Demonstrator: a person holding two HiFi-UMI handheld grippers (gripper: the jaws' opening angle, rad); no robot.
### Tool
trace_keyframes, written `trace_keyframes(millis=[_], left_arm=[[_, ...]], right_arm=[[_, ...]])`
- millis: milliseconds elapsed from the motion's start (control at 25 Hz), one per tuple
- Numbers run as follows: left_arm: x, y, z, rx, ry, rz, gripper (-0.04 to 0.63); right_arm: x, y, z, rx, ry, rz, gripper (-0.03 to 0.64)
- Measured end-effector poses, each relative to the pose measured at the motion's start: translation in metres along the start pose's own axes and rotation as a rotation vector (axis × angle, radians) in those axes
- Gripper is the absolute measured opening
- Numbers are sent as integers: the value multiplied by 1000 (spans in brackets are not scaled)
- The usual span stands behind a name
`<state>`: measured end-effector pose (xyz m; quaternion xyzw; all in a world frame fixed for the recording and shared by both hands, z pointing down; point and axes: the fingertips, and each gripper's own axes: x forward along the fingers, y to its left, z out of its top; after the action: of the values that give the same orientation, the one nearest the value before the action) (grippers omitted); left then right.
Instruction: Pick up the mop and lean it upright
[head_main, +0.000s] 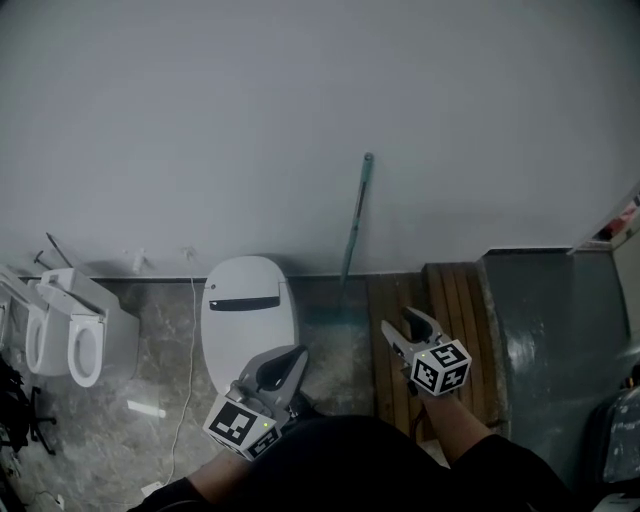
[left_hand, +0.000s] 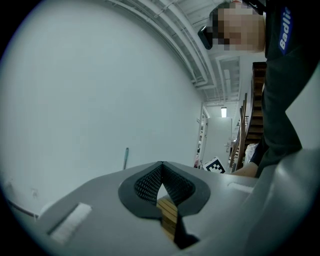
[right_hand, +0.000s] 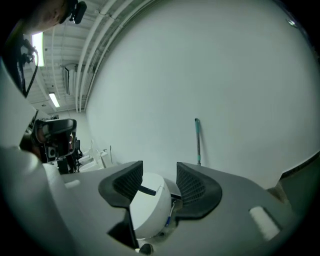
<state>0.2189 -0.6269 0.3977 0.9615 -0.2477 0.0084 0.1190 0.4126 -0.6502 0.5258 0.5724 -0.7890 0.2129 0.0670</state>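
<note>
Mop (head_main: 355, 220) leans upright against the wall (head_main: 300, 100) at frame centre, well apart from both tools. At lower centre the left tool (head_main: 287, 365) has its jaws together, empty. The right tool (head_main: 408, 330) stands with jaws apart, holding nothing, above the wooden slats (head_main: 455, 290). Bare floor (head_main: 335, 345) lies between the toilet (head_main: 248, 310) and the slats, below the mop.

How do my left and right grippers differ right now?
The left gripper has its jaws shut together; the right gripper has them apart. The left gripper shows by the white toilet, the right gripper over the wooden slats. Both are empty, clear of the mop leaning on the wall.
</note>
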Motion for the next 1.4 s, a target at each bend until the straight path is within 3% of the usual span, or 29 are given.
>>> trace_keyframes(millis=[160, 360, 680, 1040, 1240, 1400], left_arm=[[3, -57, -23, -23, 33, 8, 20], [-4, -113, -48, -21, 77, 24, 20], [-34, -139, -42, 16, 75, 59, 20], [-86, -135, -31, 69, 14, -20, 20], [-137, -120, -26, 130, 17, -66, 20], [-169, -113, -33, 129, 9, -101, 20]], right_arm=[[-46, 17, -4, 22, -59, 74, 156], [-92, 31, -12, 45, -125, 152, 130], [-127, 69, -18, 26, -152, 216, 103], [-149, 128, -2, -94, -201, 140, 40], [-153, 182, -7, -84, -217, 74, 12], [-158, 220, -16, -70, -220, 40, 8]])
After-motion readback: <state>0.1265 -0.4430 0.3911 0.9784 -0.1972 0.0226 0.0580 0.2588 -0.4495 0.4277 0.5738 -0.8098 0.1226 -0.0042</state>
